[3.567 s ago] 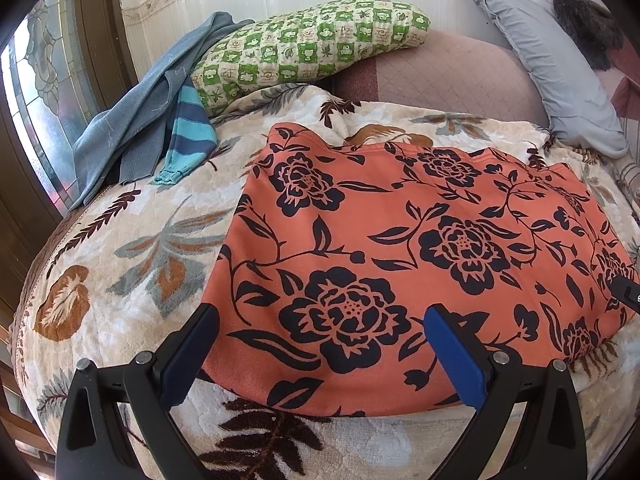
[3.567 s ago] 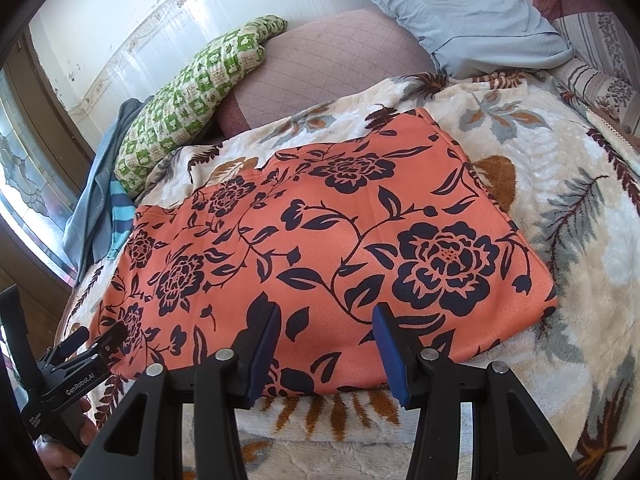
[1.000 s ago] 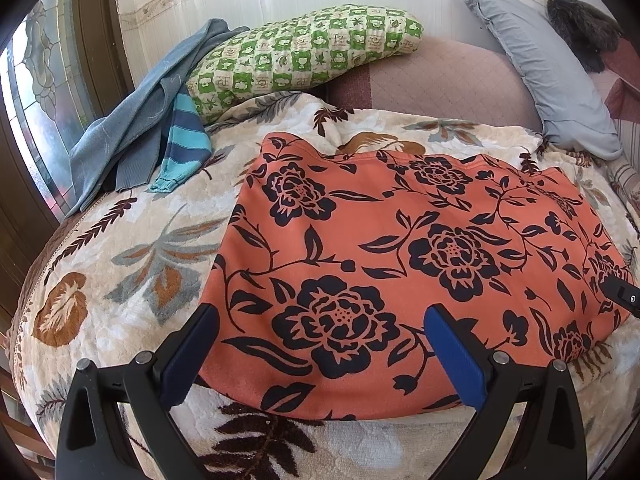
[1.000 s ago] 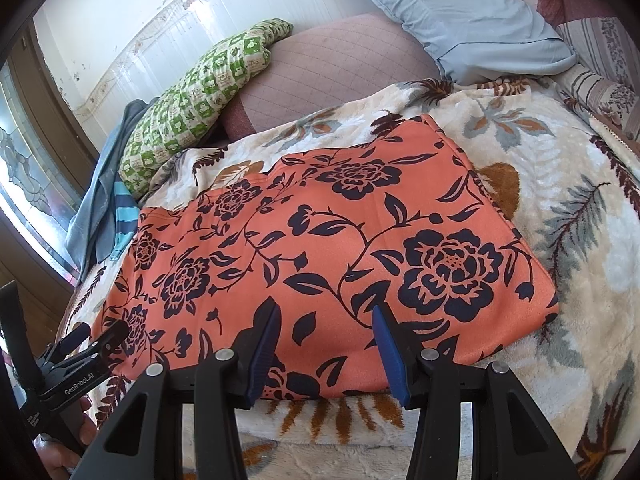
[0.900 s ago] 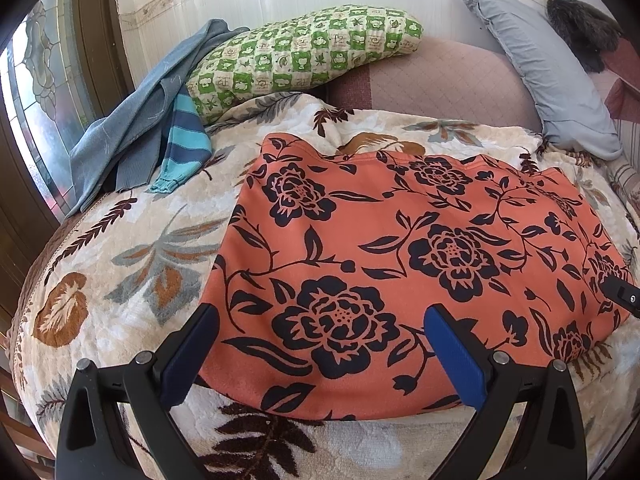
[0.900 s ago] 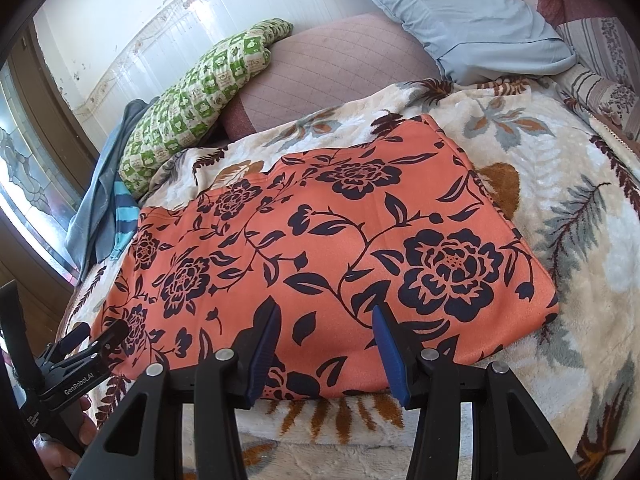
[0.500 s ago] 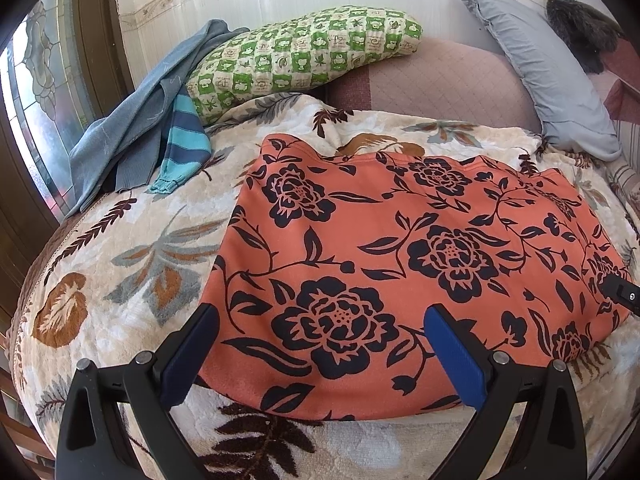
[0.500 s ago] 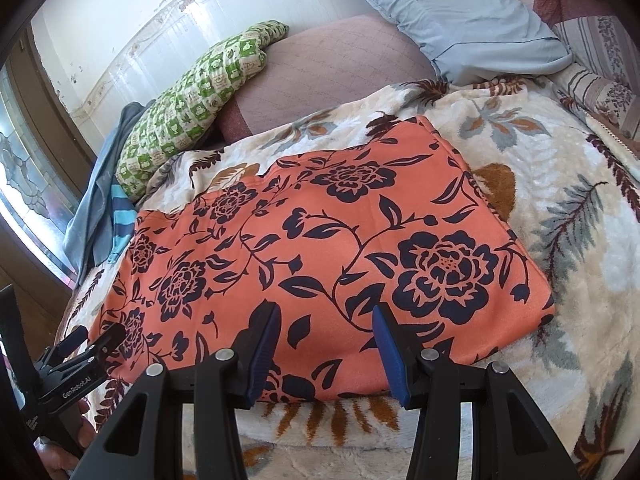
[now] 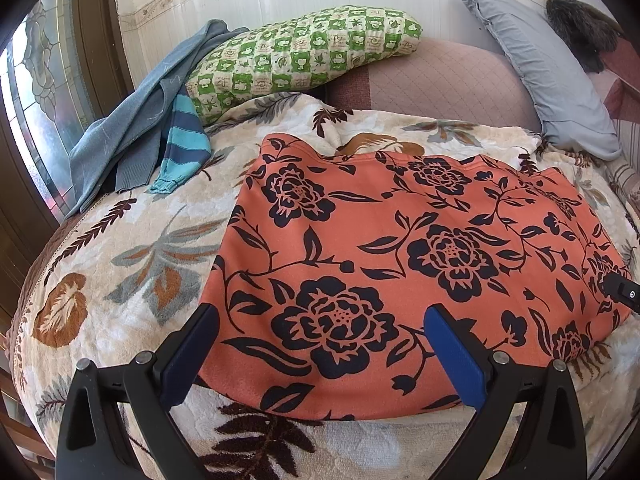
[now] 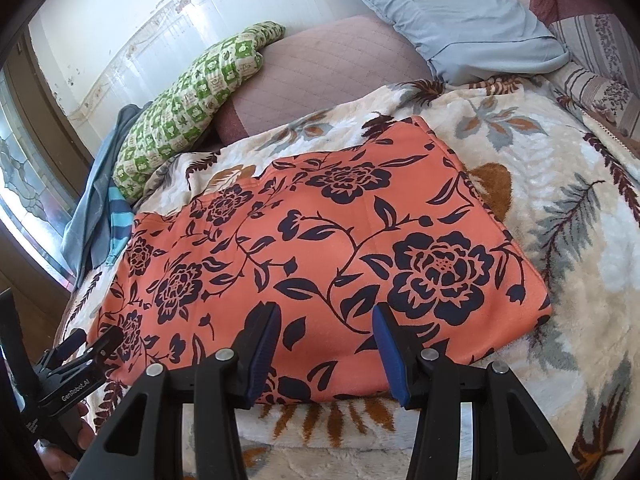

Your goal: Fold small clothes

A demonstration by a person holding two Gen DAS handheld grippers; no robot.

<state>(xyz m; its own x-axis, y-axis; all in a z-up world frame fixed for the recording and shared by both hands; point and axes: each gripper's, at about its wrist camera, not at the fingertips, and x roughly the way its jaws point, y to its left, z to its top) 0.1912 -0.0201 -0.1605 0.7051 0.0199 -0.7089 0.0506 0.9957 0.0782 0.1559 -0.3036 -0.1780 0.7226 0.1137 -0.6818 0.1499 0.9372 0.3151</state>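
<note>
An orange cloth with black flowers [image 9: 400, 248] lies flat on the bed; it also shows in the right wrist view [image 10: 320, 240]. My left gripper [image 9: 320, 340] is open and empty, hovering over the cloth's near left edge. My right gripper [image 10: 326, 340] is open and empty, over the cloth's near edge toward the right. The left gripper's tip [image 10: 92, 344] shows at the lower left of the right wrist view, and the right gripper's tip [image 9: 620, 292] at the right edge of the left wrist view.
A leaf-patterned cream blanket [image 9: 120, 264] covers the bed. A blue-grey garment and a striped sleeve [image 9: 160, 128] lie at the far left by a window. A green checked pillow [image 9: 304, 60], a pink cushion [image 9: 432, 80] and a grey-blue pillow [image 9: 540, 64] line the wall.
Both grippers drifted very slightly; the view of the cloth shifted a little. The cloth lies as before and both grippers stay open.
</note>
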